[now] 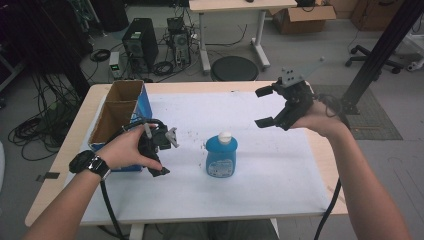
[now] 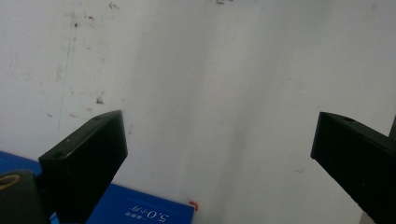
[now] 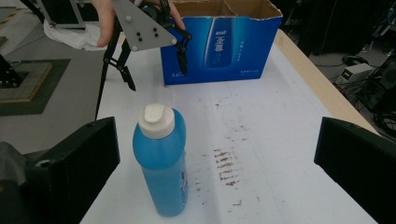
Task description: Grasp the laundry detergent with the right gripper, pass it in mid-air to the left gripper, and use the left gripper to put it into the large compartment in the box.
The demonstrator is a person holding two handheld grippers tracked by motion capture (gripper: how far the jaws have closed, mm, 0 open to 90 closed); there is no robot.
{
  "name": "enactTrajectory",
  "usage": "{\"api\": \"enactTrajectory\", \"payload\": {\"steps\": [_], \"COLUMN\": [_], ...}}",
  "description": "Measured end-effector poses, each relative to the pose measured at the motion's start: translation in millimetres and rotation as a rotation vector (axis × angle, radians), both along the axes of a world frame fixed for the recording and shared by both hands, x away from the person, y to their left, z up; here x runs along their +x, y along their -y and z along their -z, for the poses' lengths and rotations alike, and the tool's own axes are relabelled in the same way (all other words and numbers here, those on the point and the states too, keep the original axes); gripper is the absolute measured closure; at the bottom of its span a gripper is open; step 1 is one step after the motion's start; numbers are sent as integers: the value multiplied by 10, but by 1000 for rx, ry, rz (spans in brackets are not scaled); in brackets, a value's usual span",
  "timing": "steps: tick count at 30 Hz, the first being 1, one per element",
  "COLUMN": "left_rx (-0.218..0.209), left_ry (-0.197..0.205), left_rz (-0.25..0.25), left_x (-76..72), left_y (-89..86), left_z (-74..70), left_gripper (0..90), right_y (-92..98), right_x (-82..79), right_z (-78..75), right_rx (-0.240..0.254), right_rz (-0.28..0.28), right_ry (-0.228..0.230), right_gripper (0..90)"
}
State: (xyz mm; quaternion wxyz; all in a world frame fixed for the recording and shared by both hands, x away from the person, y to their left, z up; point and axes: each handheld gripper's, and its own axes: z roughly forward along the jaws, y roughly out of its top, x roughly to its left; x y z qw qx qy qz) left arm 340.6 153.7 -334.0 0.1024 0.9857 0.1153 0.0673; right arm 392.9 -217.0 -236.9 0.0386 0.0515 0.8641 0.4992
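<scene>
A blue bottle [image 1: 221,156] with a white cap stands upright in the middle of the white-covered table [image 1: 280,170]. My left gripper [image 1: 167,152] is open just left of it, low over the table beside the open blue cardboard box [image 1: 122,107]. My right gripper [image 1: 263,107] is open and raised to the bottle's far right, jaws pointing left. In the right gripper view the bottle [image 3: 161,158] stands just inside the left jaw, untouched, with the box [image 3: 224,42] and the left gripper [image 3: 156,77] beyond. The left gripper view looks down between wide jaws at bare white cover and a box corner [image 2: 140,212].
Brown stains [image 3: 226,163] mark the cover right of the bottle. On the floor behind the table are a computer tower [image 1: 141,42], cables [image 1: 35,130], a round black stool [image 1: 234,68] and another desk [image 1: 235,6]. A black post [image 1: 380,50] rises at the right.
</scene>
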Motion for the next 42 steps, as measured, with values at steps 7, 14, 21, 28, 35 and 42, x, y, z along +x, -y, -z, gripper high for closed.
{"api": "enactTrajectory", "payload": {"steps": [7,14,21,28,35,42], "left_rx": [-1,-3,-6,-7,-6,-9], "left_ry": [2,2,2,-1,-5,-4], "left_rz": [2,10,12,17,21,26], "left_x": [-3,-5,-4,-8,-7,-15], "left_y": [-4,11,6,12,17,16], "left_z": [-9,-13,-12,-9,-7,-10], "left_gripper": [43,43,43,43,43,43], "right_y": [-6,-46,-119,-169,-257,-311], "right_x": [-103,-150,-201,-220,-237,-230], "right_z": [220,388,602,764,997,1133], "right_rx": [26,26,28,34,34,45], "right_rz": [-14,-15,-9,-10,-25,-22], "right_ry": [-12,-28,-44,-66,-100,-118], "right_gripper": [0,0,0,0,0,0]}}
